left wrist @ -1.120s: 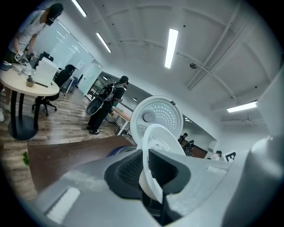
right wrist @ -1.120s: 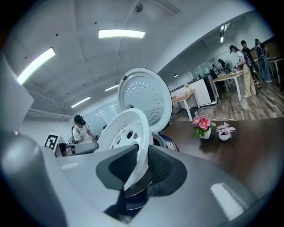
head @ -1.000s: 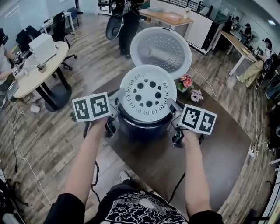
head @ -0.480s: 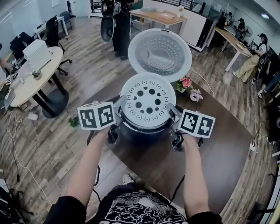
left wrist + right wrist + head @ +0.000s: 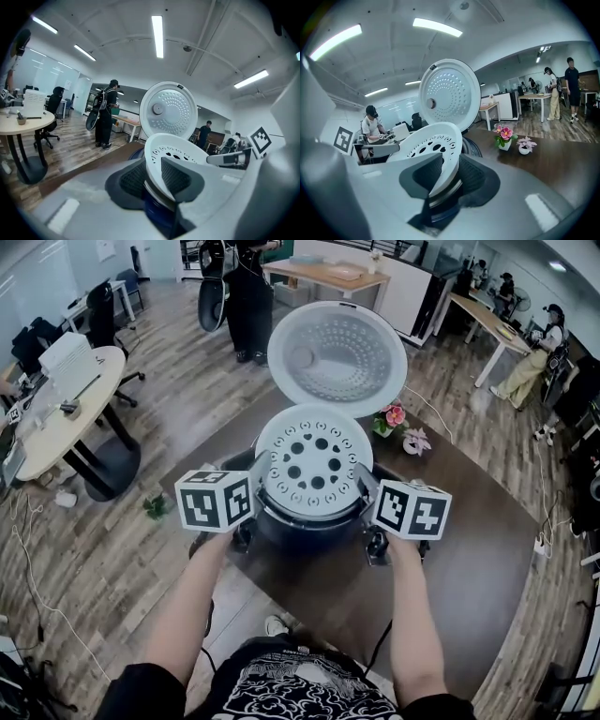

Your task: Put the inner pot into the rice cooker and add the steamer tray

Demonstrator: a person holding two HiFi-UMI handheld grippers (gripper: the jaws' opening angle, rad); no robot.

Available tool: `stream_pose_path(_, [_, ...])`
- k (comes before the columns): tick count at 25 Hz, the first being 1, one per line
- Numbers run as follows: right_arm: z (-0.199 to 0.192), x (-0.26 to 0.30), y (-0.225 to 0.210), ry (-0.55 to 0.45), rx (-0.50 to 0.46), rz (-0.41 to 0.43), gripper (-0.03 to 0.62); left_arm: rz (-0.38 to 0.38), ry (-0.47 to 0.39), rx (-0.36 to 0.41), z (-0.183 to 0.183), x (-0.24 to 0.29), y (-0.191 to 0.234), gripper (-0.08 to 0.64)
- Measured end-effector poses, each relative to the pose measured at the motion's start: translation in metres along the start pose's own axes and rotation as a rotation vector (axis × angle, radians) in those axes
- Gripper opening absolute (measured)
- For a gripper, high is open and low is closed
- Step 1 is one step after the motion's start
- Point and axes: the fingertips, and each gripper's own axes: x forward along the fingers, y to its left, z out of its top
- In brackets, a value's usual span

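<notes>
Levelled, 1 steamer tray [image 5: 315, 462] sits pinched between left claw [image 5: 257, 480] and right claw [image 5: 367, 487].

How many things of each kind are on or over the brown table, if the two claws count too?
cooker: 1
tray: 1
flower pots: 2
claws: 2, left claw and right claw
total: 6
</notes>
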Motion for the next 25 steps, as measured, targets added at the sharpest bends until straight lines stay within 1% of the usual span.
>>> stream_pose_path(4, [0.003, 0.000, 0.001, -0.001, -0.022, -0.020, 0.120, 0.005, 0.008, 0.012, 0.000, 0.001, 0.002, 0.110])
stream_pose_path(13, [0.004, 0.001, -0.004, -0.016, -0.038, -0.052, 0.126, 0.013, 0.015, 0.040, -0.003, 0.006, 0.001, 0.117])
stream_pose_path(19, [-0.002, 0.010, -0.005, -0.014, -0.040, -0.047, 0.126, 0.015, 0.015, 0.039, -0.008, 0.012, 0.007, 0.118])
stream_pose_path(25, [0.005, 0.009, -0.001, -0.019, -0.044, -0.047, 0.129, 0.019, 0.020, 0.038, -0.003, 0.009, 0.008, 0.117])
